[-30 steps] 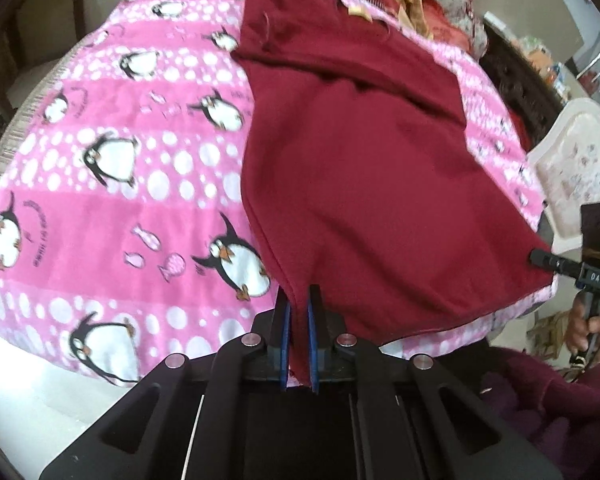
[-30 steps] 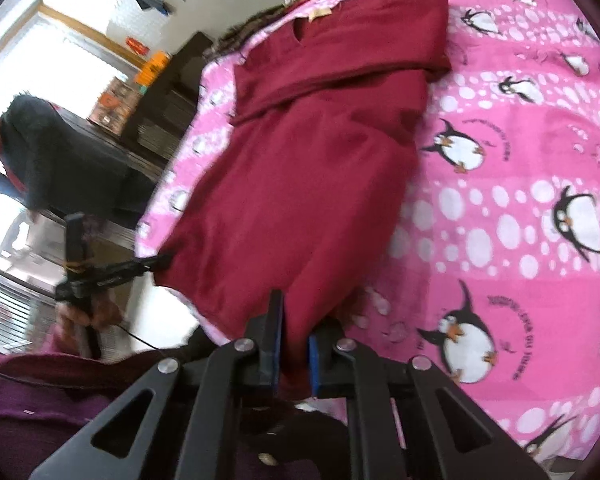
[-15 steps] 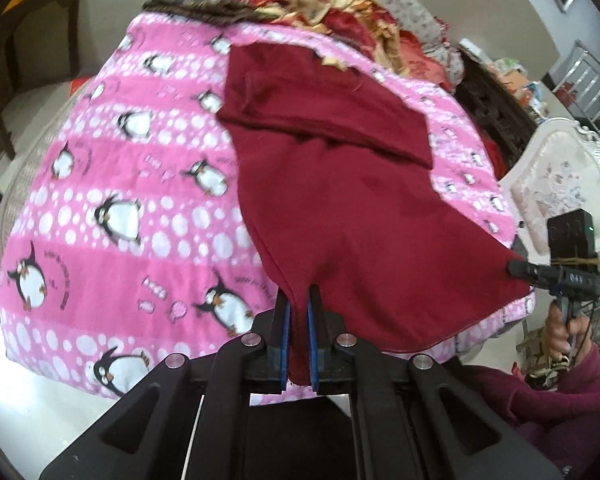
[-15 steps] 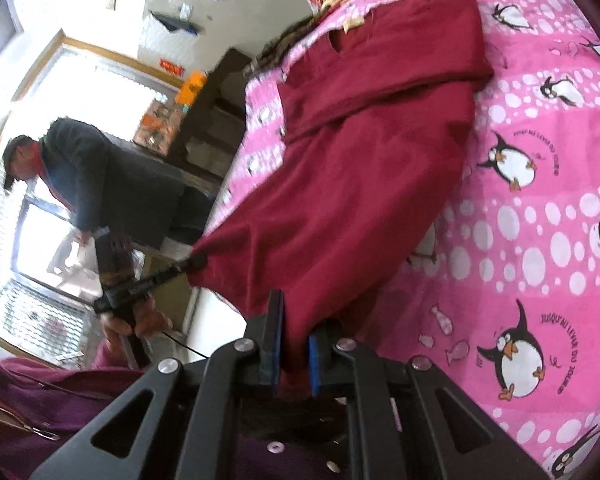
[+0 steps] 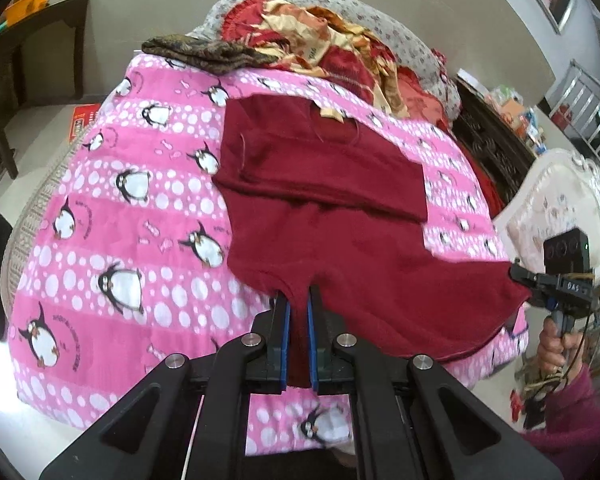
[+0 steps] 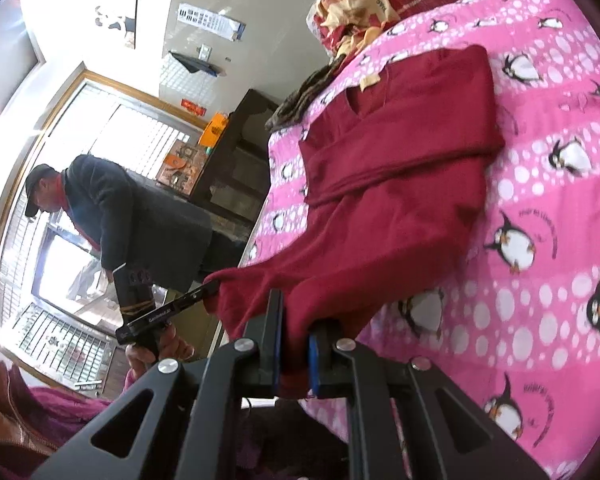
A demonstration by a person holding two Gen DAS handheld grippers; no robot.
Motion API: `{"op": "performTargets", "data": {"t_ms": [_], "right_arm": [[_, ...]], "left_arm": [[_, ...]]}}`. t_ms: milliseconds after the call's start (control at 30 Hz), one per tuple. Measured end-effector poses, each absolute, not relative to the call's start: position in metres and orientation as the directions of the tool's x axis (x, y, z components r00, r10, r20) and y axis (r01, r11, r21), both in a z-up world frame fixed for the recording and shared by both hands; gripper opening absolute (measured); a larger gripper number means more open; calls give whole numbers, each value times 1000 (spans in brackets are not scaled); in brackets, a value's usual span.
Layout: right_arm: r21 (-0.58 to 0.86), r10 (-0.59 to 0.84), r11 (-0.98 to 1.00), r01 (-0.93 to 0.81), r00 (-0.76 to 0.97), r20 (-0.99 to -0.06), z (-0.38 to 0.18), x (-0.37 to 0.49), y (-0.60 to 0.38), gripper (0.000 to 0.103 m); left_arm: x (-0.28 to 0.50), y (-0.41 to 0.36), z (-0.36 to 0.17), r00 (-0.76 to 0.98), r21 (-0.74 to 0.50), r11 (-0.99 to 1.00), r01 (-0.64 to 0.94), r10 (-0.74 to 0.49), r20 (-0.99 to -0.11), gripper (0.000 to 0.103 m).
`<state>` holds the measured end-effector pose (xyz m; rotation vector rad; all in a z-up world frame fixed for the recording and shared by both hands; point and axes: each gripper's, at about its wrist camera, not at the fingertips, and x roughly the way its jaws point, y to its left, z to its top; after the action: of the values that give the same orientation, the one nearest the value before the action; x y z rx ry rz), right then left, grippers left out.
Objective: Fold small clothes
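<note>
A dark red sweater point(image 5: 340, 216) lies on a pink penguin blanket point(image 5: 140, 208), collar at the far end and a sleeve folded across the chest. My left gripper point(image 5: 298, 300) is shut on the near left corner of its hem. The right gripper point(image 5: 518, 272) grips the other hem corner at the bed's right edge. In the right wrist view, the right gripper point(image 6: 294, 312) is shut on the red sweater point(image 6: 400, 184), and the left gripper point(image 6: 210, 290) pinches the far hem corner. The hem hangs lifted between both grippers, above the blanket point(image 6: 540, 200).
A heap of red and gold clothes point(image 5: 332, 52) and a dark patterned cloth point(image 5: 204, 52) lie at the bed's far end. A white padded chair point(image 5: 560, 208) stands right of the bed. A person in a dark jacket point(image 6: 112, 216) bends near a dark cabinet point(image 6: 240, 152).
Both grippers have risen and tilted, lifting the sweater's hem off the blanket. More of the bed's far end and the room now shows. Both grips are unchanged.
</note>
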<state>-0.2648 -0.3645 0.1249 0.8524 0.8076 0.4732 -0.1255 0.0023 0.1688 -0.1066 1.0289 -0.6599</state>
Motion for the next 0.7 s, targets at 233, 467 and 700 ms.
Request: {"op": "performTargets", "data": {"t_ms": [233,467,700], "right_arm": [[809,599,587,-36,692,-403,134,-230,-387,10],[798,544,602,-13,738,-399,143,-198,-403,10],[782,484,621,38,767,-422,141,-164,-420,10]], "left_arm": [[-96,-10,188,429,-355,814,460,-553,-714,0],[-60,-27,185,466,-343,833,433,-533,-706,0],[-24,-47,175,483,-310,859,409,-491,-725,0]]}}
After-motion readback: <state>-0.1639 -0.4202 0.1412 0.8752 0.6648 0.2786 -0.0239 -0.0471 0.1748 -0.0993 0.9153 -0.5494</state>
